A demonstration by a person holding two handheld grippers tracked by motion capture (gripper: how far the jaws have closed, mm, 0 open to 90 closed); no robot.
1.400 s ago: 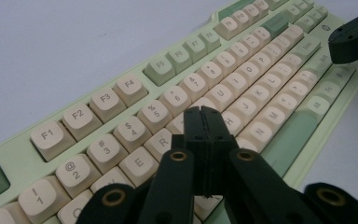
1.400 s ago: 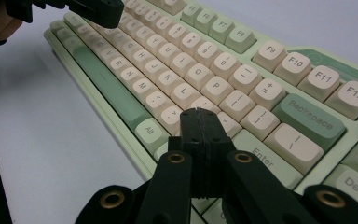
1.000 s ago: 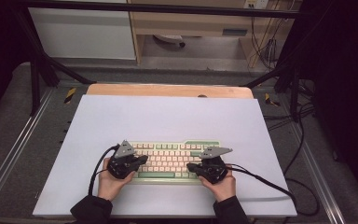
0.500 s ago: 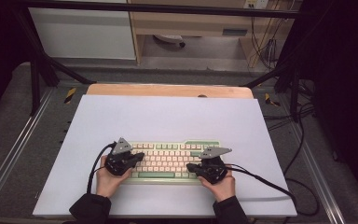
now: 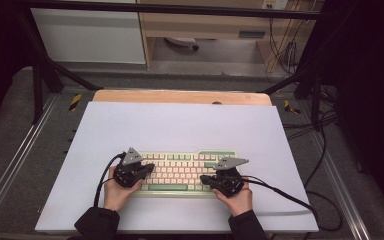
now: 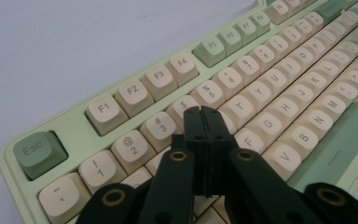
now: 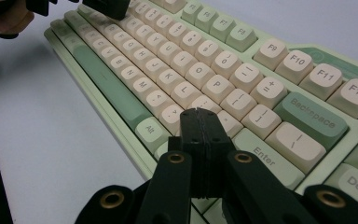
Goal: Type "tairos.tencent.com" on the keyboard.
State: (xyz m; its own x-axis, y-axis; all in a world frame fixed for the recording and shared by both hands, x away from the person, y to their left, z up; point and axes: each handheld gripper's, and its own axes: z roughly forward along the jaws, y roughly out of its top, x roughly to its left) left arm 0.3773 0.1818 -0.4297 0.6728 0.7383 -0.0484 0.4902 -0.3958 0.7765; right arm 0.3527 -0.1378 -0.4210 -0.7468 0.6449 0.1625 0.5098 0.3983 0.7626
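A green-and-cream keyboard (image 5: 180, 171) lies on the white worktop (image 5: 180, 125) beneath the clenched, empty left gripper (image 6: 201, 111) and right gripper (image 7: 199, 112), poised like fingertips, seemingly for pressing keys.

Right claw (image 7: 200, 112), black jaws pressed together, hovers over the pale green keyboard with cream keycaps (image 7: 223, 79), near its Enter key, on the white surface (image 7: 51, 140).

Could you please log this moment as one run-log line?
left gripper: shut, over keyboard left keys | right gripper: shut, near Enter key | nothing held
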